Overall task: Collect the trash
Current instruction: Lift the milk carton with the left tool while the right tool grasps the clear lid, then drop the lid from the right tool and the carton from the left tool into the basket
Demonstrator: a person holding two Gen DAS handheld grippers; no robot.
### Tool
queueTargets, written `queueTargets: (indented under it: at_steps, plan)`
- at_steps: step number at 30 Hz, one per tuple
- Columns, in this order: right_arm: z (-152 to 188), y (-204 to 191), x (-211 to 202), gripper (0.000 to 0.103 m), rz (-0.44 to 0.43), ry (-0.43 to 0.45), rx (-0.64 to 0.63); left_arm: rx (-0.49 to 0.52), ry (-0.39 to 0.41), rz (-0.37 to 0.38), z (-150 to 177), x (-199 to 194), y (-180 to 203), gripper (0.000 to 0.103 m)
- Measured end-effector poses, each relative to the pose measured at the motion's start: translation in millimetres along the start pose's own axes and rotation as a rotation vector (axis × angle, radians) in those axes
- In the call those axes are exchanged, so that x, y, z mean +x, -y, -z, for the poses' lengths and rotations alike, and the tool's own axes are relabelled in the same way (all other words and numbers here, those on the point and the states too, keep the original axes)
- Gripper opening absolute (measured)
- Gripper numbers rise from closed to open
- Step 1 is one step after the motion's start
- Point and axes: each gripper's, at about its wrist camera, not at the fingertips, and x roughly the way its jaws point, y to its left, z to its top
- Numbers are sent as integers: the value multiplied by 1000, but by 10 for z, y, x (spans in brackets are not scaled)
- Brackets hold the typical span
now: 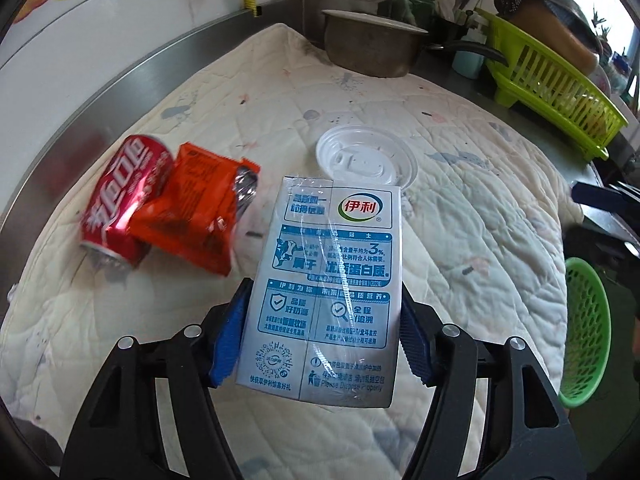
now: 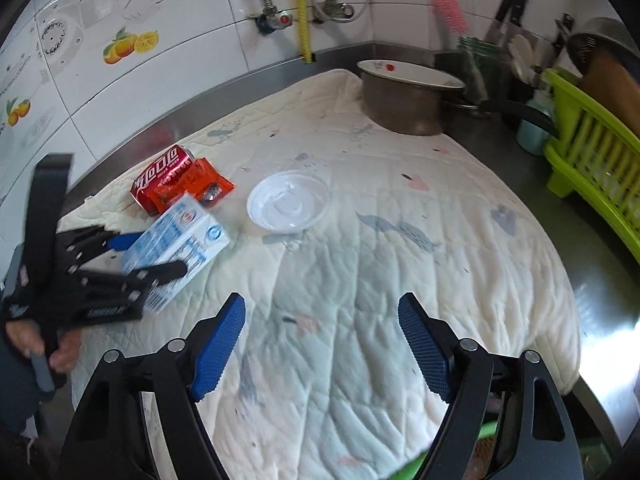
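My left gripper (image 1: 322,304) is shut on a blue and white milk carton (image 1: 328,288) and holds it above the quilted mat (image 1: 460,220). The carton (image 2: 180,236) and left gripper (image 2: 148,256) also show at the left of the right wrist view. A red cola can (image 1: 120,204) lies on its side at the left, an orange snack wrapper (image 1: 192,220) against it. A white plastic lid (image 1: 366,160) lies beyond the carton. My right gripper (image 2: 322,324) is open and empty above the mat (image 2: 400,280). The can (image 2: 160,178), wrapper (image 2: 192,186) and lid (image 2: 288,202) lie far ahead of it.
A green basket (image 1: 586,328) sits off the mat's right edge. A metal pot (image 1: 372,46) stands at the back, a lime dish rack (image 1: 552,92) at the back right with utensils beside it. A steel counter (image 2: 600,280) and tiled wall (image 2: 160,60) surround the mat.
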Motion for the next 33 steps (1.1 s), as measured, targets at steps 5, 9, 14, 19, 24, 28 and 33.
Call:
queueTargets:
  at_steps: [5, 9, 14, 19, 24, 28, 33]
  plan:
    - [-287, 1, 393, 57, -24, -25, 41, -23, 28, 4, 116, -210, -146, 66]
    - [-507, 5, 718, 49, -25, -44, 78, -27, 42, 5, 197, -323, -221, 65]
    - [-686, 56, 1125, 39, -8, -78, 127, -38, 51, 3, 261, -410, -327, 65]
    - [-738, 90, 1391, 30, -4, -102, 155, -50, 48, 1, 307, -441, -406, 65]
    - [-711, 103, 1464, 10, 4, -100, 175, -73, 50, -6, 337, -466, -481, 65]
    - [-654, 108, 1293, 6, 0, -71, 169, -81, 55, -5, 331, -493, -464, 65]
    - [-461, 130, 811, 5, 5, -12, 141, -76, 74, 15, 307, -568, -338, 65]
